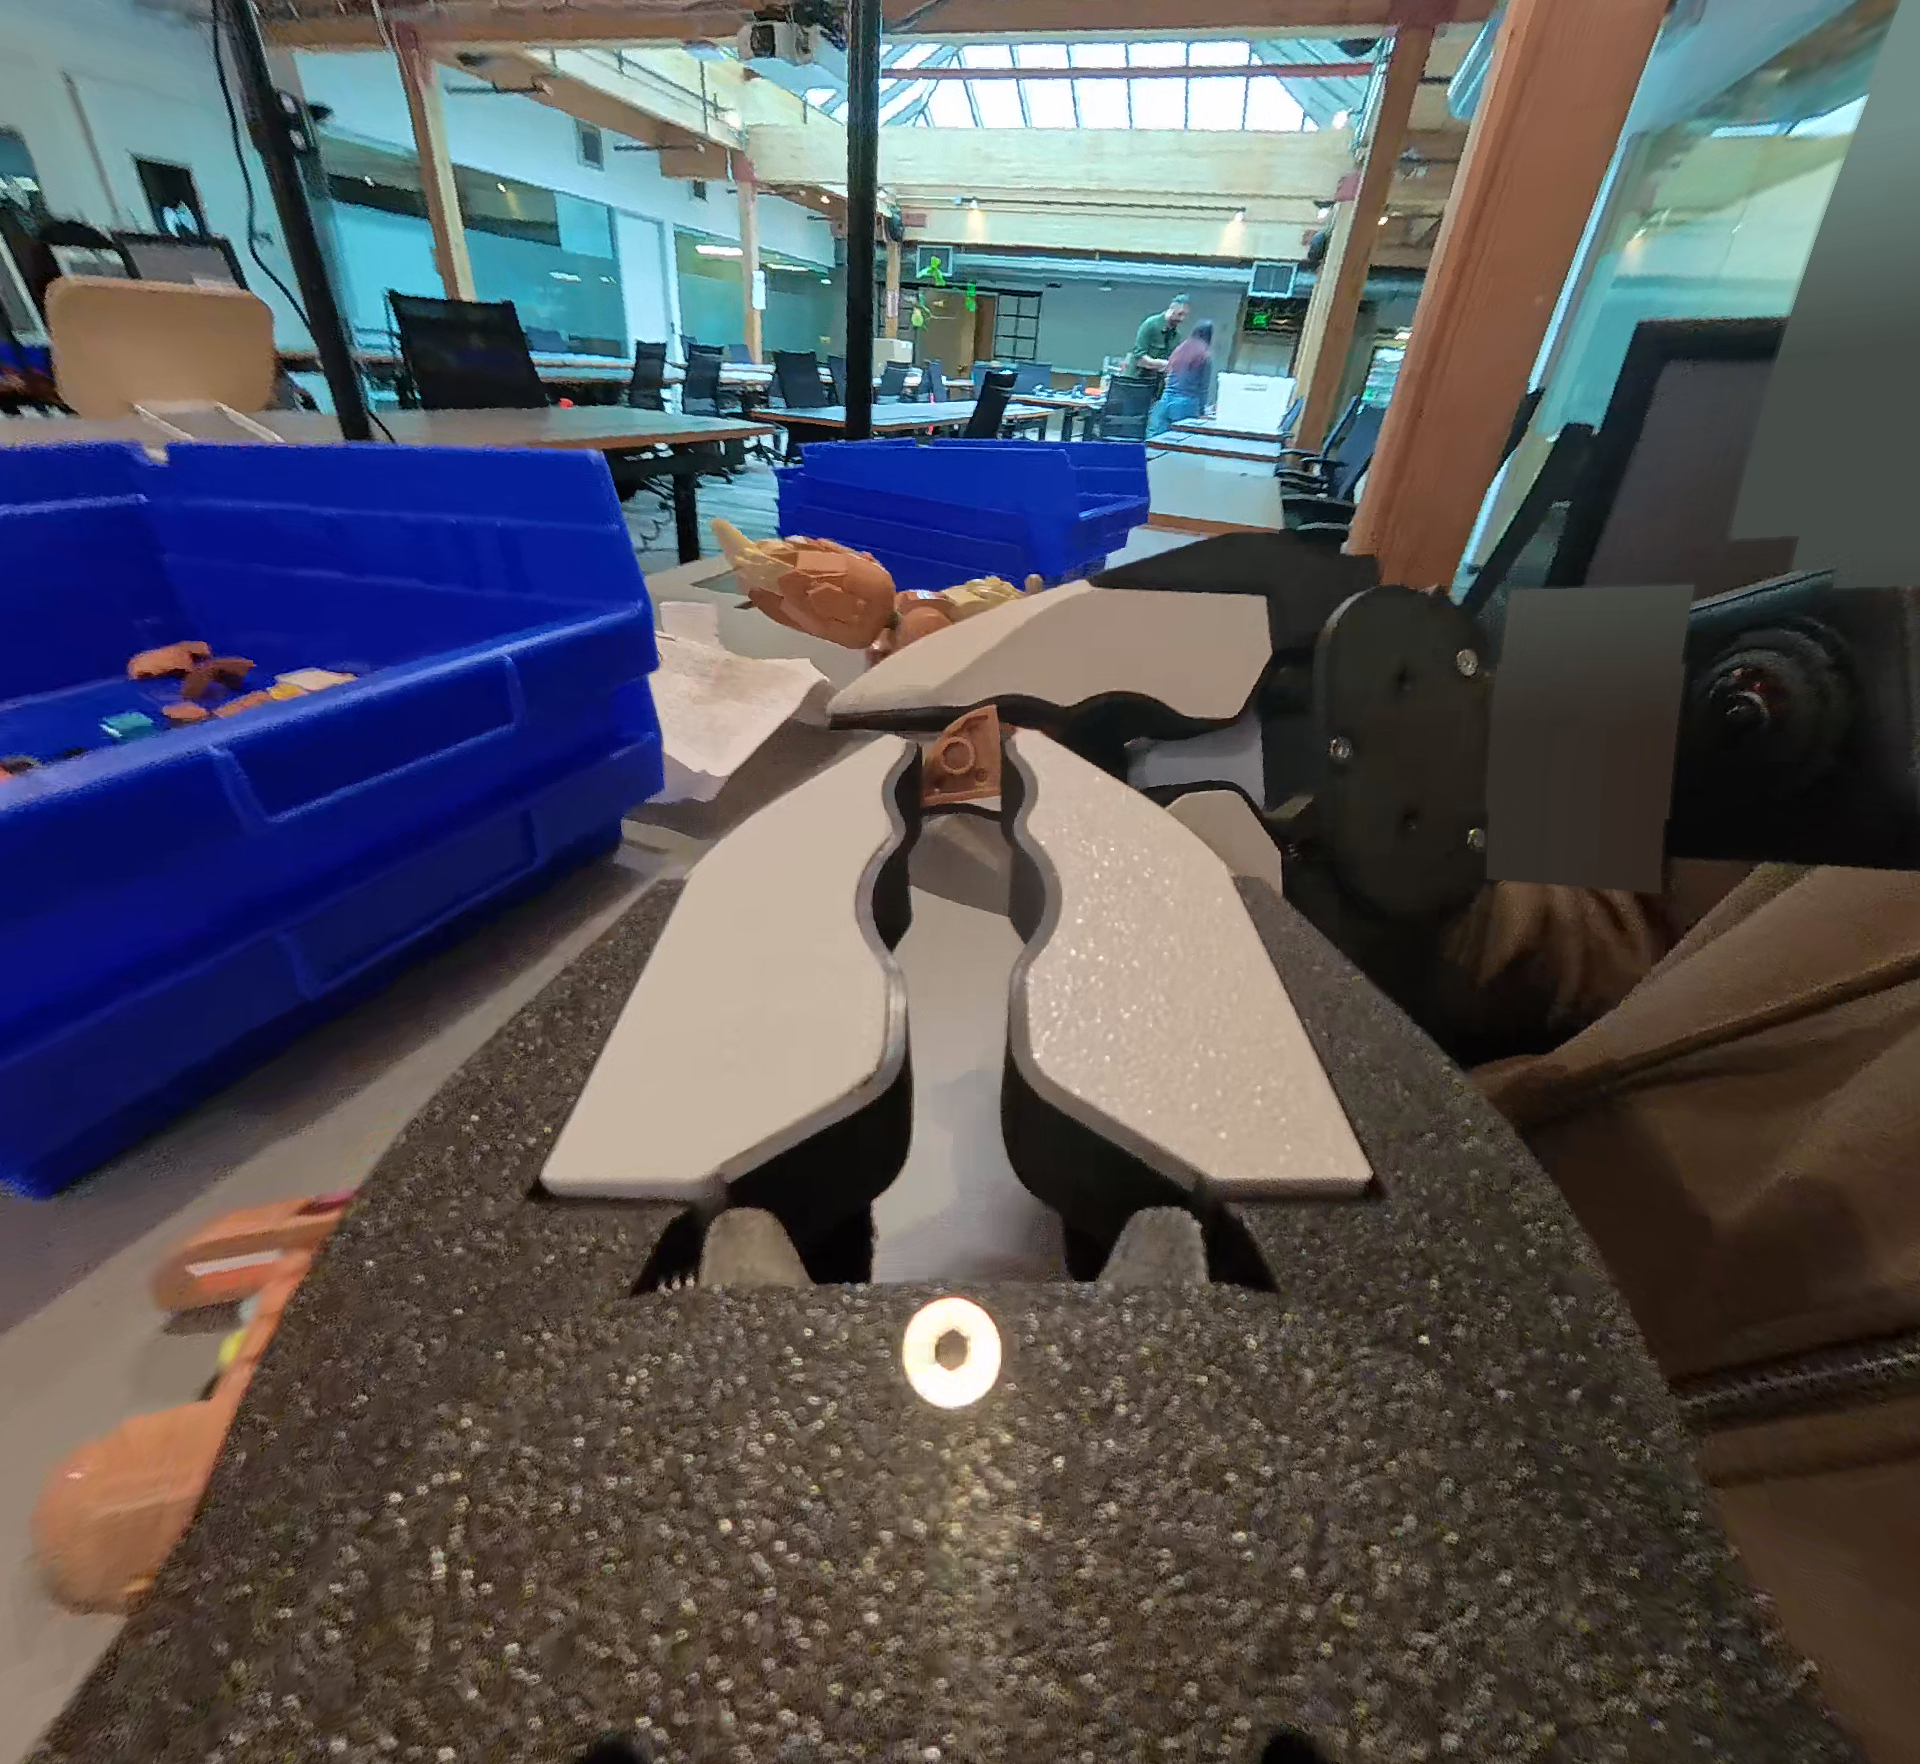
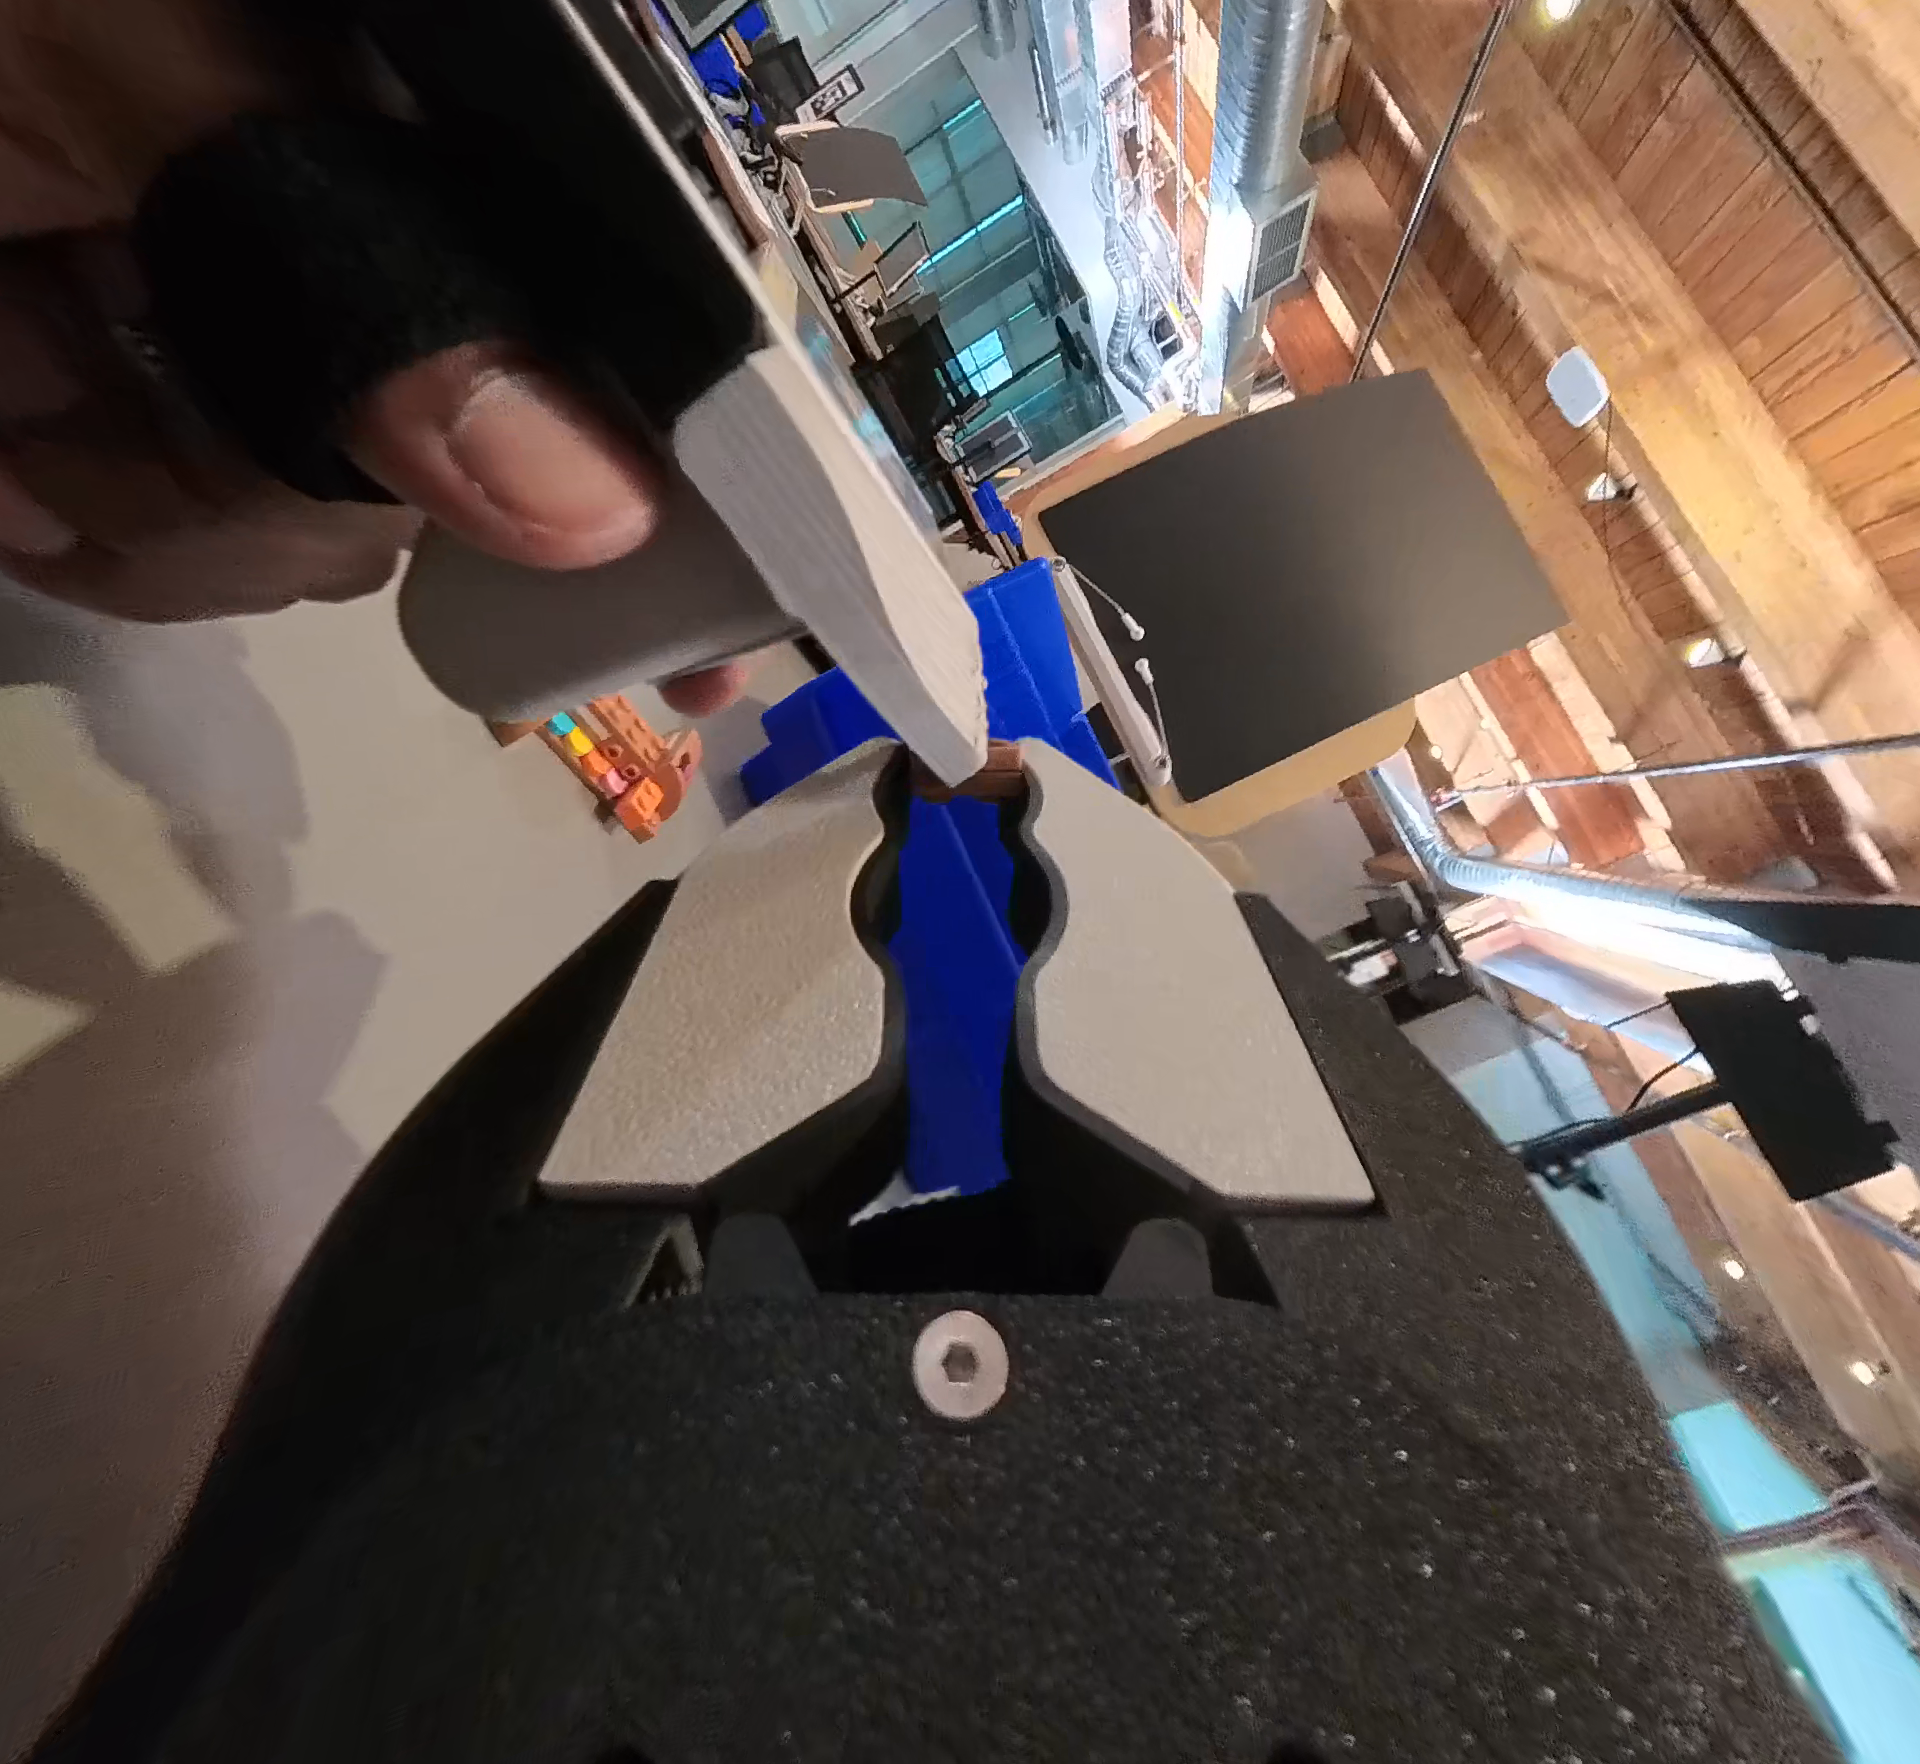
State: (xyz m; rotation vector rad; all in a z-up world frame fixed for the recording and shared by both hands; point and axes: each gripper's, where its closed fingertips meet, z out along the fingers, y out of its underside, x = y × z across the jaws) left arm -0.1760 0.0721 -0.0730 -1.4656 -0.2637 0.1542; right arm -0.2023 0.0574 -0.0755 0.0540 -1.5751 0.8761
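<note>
Between my left gripper's (image 1: 961, 764) fingertips sits a small brown brick piece (image 1: 964, 758), pinched at the very tips, jaws nearly shut on it, held clear above the grey tabletop (image 1: 436, 1070). My right gripper (image 2: 971, 779) comes in crosswise; in the right wrist view its tips clamp a thin brown piece (image 2: 977, 784), apparently the same brick, though too little shows to be sure. My judgement: both grip at the tips so each leaves room for the other. Fingers of a hand (image 2: 509, 478) press on the left gripper's grey finger. Just beyond, a brown brick figure (image 1: 831, 587) lies on white paper (image 1: 727, 696) mid-tabletop. Toward the left edge, a blue bin (image 1: 312, 675) holds loose brown pieces (image 1: 197, 670). More stacked blue bins (image 1: 966, 499) stand at the far edge.
</note>
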